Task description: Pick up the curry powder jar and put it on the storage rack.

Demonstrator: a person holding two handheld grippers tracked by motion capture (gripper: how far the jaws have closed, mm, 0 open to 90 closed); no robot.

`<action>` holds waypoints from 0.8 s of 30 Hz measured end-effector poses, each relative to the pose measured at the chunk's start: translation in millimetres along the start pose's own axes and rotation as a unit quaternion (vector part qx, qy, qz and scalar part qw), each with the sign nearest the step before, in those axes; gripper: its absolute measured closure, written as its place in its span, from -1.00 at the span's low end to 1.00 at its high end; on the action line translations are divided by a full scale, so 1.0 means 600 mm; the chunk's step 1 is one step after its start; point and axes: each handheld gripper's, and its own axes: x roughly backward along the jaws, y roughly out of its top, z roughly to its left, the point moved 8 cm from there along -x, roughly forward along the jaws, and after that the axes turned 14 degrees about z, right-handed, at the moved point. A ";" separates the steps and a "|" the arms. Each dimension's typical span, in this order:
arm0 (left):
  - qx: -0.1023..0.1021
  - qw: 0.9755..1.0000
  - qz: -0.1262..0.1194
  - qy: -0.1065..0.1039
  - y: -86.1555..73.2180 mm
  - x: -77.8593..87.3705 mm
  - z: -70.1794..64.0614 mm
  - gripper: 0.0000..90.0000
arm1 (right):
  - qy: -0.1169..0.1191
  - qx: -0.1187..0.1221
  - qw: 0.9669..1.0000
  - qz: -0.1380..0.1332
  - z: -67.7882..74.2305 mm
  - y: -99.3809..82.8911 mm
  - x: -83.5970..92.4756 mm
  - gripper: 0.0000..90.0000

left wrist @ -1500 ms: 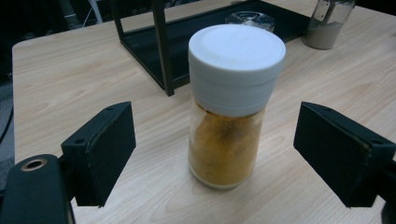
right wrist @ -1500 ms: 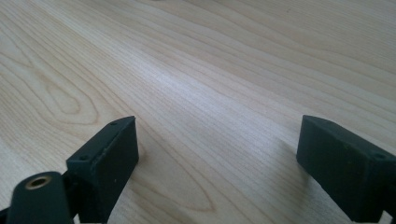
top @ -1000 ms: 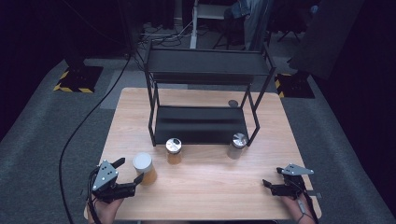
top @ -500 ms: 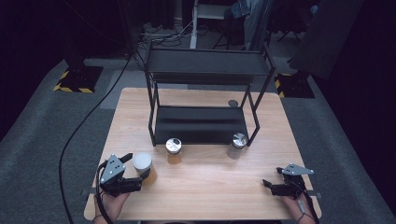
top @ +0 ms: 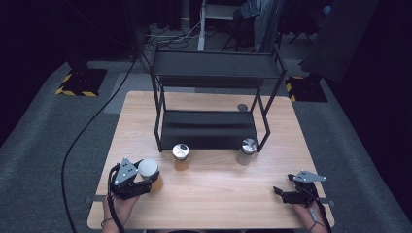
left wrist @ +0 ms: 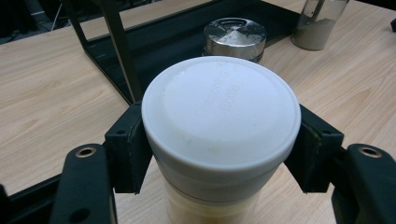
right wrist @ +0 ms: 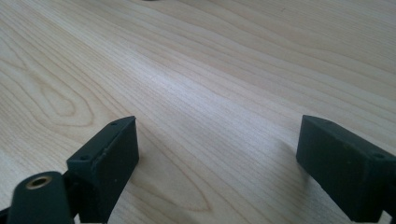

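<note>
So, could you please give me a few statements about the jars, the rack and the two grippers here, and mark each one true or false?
1. The left gripper is shut on the white-lidded jar. True: its jaws have just closed and press the jar's sides below the lid.
2. The right gripper holds a jar. False: its jaws stand open over bare table.
3. Two metal-lidded jars stand on the table in front of the black rack. True.
4. The white-lidded jar sits on the rack's lower shelf. False: it is near the table's front left edge, in the left gripper.
5. The rack's top shelf carries a jar. False: it is bare.
</note>
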 end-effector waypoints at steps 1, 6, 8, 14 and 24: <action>0.000 1.000 0.002 0.000 0.001 0.000 0.000 -0.26 | 0.000 0.000 1.000 0.000 0.000 0.000 0.000 -0.71; 0.008 1.000 0.011 0.004 0.008 0.001 0.000 -0.25 | 0.000 -0.001 1.000 0.000 0.000 0.000 0.000 -0.71; 0.015 1.000 0.018 0.001 0.014 0.002 0.003 -0.25 | 0.000 -0.001 1.000 0.000 0.000 0.000 0.000 -0.71; 0.018 0.999 0.027 0.005 0.035 -0.003 0.001 -0.25 | -0.001 -0.002 1.000 -0.001 0.000 0.000 0.000 -0.70; 0.000 1.000 0.027 0.011 0.083 0.005 -0.007 -0.25 | -0.001 -0.002 1.000 -0.001 0.000 0.000 0.000 -0.70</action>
